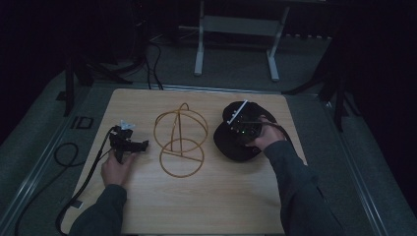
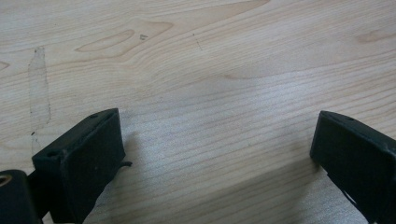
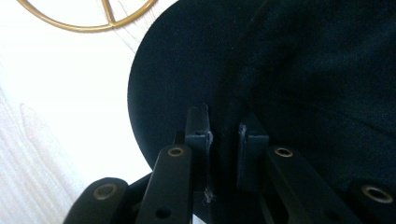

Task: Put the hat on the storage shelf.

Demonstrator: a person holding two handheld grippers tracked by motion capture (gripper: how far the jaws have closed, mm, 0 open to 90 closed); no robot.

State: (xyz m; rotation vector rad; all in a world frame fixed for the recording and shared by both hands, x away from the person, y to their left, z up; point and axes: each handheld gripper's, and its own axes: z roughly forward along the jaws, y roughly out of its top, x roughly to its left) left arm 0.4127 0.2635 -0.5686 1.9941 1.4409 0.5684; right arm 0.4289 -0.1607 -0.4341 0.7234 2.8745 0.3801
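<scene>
With the left gripper (image 2: 215, 154) gaping wide over bare worktop (image 1: 221, 206), the right gripper (image 3: 223, 135) pinched the black cap (image 1: 235, 142) near the right edge and probably needed a firm, level lift toward the gold wire stand (image 1: 179, 140).

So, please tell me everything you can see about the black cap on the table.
The black cap lies on the right part of the wooden table, beside the gold wire stand without touching it. It looks like dark woven fabric with a rounded brim and a stitched seam where the brim meets the crown. The right gripper is shut on the cap at that seam, and the person's right hand rests over it.
</scene>
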